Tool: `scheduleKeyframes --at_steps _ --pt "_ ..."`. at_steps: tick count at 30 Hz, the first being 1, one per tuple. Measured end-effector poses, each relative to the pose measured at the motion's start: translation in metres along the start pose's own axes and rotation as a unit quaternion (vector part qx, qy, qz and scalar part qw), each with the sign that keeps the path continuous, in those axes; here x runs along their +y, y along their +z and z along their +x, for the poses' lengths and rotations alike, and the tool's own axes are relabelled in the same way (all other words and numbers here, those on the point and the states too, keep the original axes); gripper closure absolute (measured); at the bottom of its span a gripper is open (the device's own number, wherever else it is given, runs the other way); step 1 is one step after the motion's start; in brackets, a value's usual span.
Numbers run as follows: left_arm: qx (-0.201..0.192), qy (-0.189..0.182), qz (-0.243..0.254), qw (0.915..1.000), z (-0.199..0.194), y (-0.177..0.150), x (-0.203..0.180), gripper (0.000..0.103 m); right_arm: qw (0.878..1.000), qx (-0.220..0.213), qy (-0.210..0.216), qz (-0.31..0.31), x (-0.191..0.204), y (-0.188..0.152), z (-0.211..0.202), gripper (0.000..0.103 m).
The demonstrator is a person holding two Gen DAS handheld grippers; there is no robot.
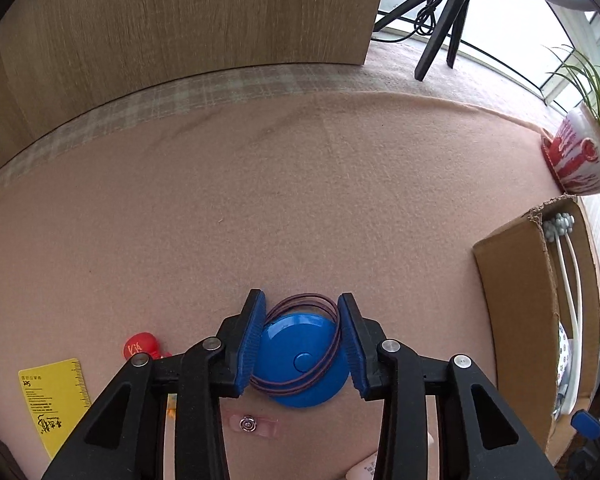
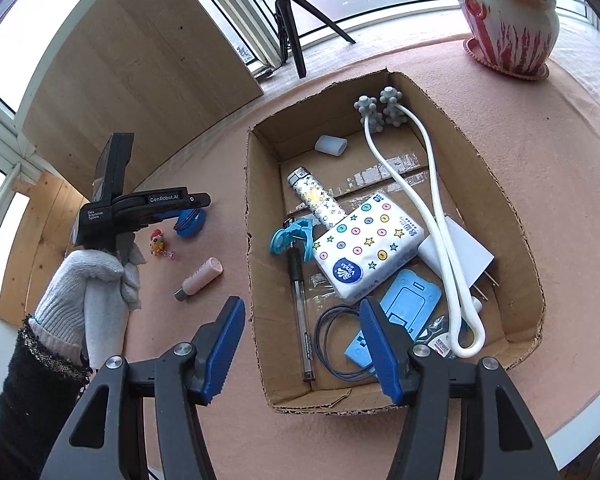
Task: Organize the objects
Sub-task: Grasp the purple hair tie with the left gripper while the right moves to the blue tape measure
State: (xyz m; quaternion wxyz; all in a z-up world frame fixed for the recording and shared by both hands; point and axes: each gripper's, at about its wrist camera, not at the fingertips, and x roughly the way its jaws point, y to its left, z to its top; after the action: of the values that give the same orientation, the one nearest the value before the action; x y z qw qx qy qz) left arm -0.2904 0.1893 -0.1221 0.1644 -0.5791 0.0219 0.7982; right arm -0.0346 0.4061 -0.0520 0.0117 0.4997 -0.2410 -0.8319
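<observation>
We wear a white knit glove (image 2: 86, 280) with a gold-trimmed black fuzzy sleeve (image 2: 32, 392). Our grippers (image 1: 302, 344) are black with ribbed blue pads (image 2: 222, 350), silver screws (image 1: 390, 346) and white "GenRobot.AI" lettering (image 2: 164, 199).

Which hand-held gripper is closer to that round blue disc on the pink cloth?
Left. The left hand-held gripper has its pads on either side of the blue disc. The right hand-held gripper hangs over the cardboard box, well away from it.
</observation>
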Motion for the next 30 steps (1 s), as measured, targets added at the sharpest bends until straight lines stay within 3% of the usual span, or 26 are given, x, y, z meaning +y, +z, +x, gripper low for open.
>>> scheduleKeyframes --at_steps 1,2,17,20,24,30 --pt "-0.002 0.003 0.005 1.0000 -0.002 -0.005 0.000 0.075 1.000 0.000 0.002 0.000 0.001 0.000 0.000 0.047" --pt "0.000 0.006 0.009 0.9999 -0.004 -0.011 0.000 0.089 1.000 0.001 0.002 -0.002 0.002 0.000 0.000 0.047" --pt "-0.016 -0.040 0.006 0.9991 -0.046 -0.133 0.011 0.090 0.997 0.035 0.031 -0.061 0.055 -0.015 0.023 0.045" --pt "-0.022 -0.037 0.001 0.9991 -0.053 -0.151 0.014 0.090 0.996 0.027 0.013 -0.082 0.067 -0.020 0.025 0.035" --pt "-0.028 -0.038 -0.018 0.9988 -0.064 -0.170 0.021 0.090 0.996 0.021 0.002 -0.087 0.073 -0.020 0.024 0.035" --pt "-0.032 -0.072 -0.077 0.9940 -0.071 -0.189 0.053 0.087 0.989 -0.015 -0.029 -0.141 0.088 -0.027 0.007 0.035"
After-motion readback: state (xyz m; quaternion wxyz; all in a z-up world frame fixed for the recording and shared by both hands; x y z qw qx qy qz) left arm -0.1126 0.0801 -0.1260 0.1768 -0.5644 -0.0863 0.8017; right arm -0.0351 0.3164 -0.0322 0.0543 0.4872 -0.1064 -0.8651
